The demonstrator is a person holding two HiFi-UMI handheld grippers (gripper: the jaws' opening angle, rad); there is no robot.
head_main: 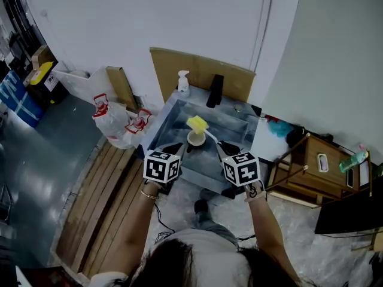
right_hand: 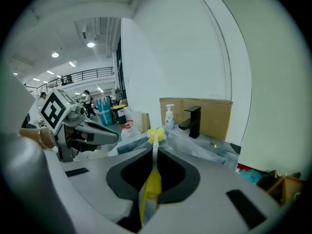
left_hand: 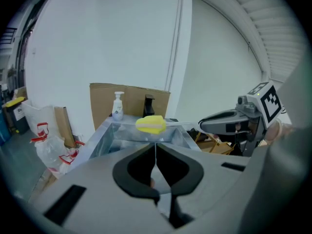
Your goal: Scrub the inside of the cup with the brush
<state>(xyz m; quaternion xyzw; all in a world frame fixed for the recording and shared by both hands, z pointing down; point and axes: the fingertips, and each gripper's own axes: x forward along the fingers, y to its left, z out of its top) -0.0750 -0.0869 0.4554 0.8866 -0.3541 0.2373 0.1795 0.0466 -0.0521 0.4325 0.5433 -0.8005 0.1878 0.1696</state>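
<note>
While the left gripper [head_main: 182, 147] presses its jaws nearly together on the rim of the cup [head_main: 195, 138], the right gripper [head_main: 219, 146] pinches the brush [head_main: 198, 124] tight by its yellow handle. The cup hangs over the sink [head_main: 234, 126], near the middle of its front edge, with the brush's yellow head just beyond it. In the left gripper view only a peach sliver of the cup shows under the jaws. Whether head and cup touch is unclear.

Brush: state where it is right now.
Head view centre: the brush, clamped in the right hand-held gripper, has its yellow head by the cup, over the sink.
</note>
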